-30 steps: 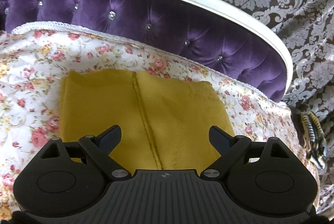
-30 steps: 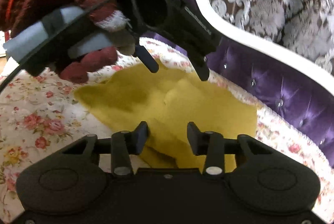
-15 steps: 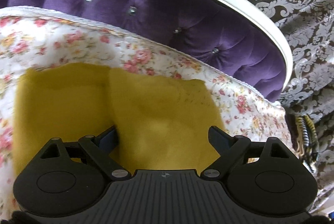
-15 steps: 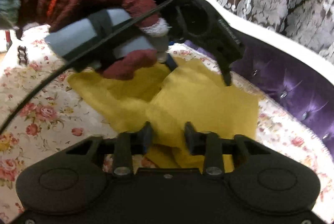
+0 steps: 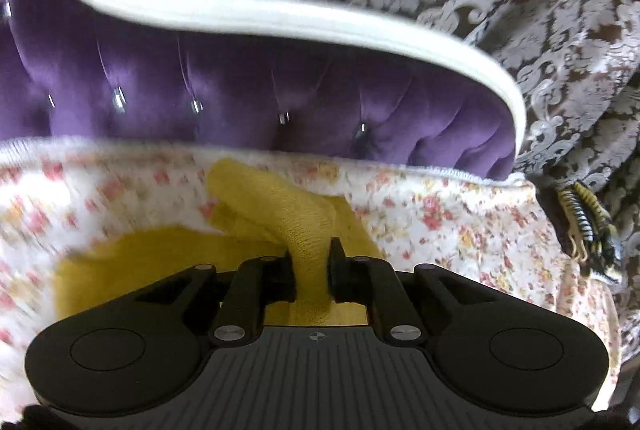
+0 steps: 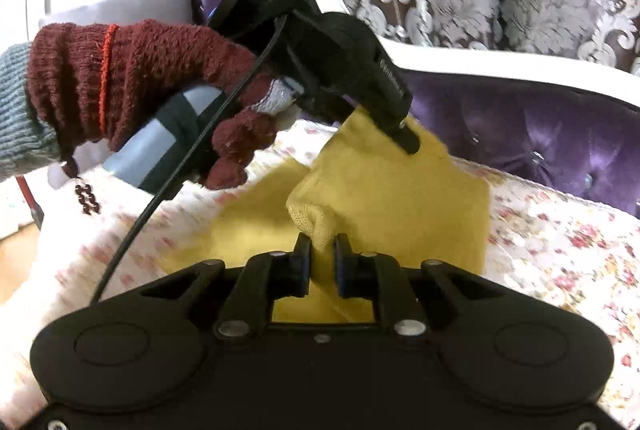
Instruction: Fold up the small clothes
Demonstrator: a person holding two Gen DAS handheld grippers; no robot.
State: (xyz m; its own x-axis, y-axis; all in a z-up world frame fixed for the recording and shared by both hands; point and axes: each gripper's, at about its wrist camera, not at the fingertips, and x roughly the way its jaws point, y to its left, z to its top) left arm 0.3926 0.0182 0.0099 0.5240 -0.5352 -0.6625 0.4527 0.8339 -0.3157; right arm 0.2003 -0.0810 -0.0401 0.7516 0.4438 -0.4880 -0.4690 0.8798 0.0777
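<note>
A mustard-yellow knit garment [image 5: 280, 209] lies on the floral cover [image 5: 460, 222]. My left gripper [image 5: 312, 250] is closing, and its pads pinch a raised fold of that garment. In the right wrist view my right gripper [image 6: 322, 246] is shut on a near corner of the yellow garment [image 6: 400, 197], which it lifts into a peak. Farther back, a hand in a dark red glove [image 6: 140, 81] holds the left gripper [image 6: 402, 139], which pinches the cloth's far edge and holds it up off the cover.
A purple tufted backrest [image 5: 280, 85] with a white rim [image 5: 280, 17] rises right behind the cover. Brown and silver damask curtains [image 5: 560, 9] hang beyond. A striped yellow-black tassel [image 5: 588, 226] hangs at the right edge. A black cable [image 6: 168, 189] trails from the left gripper.
Both grippers closed on the yellow garment, which lay flat before. Each has risen and pulled a part of the cloth up off the cover.
</note>
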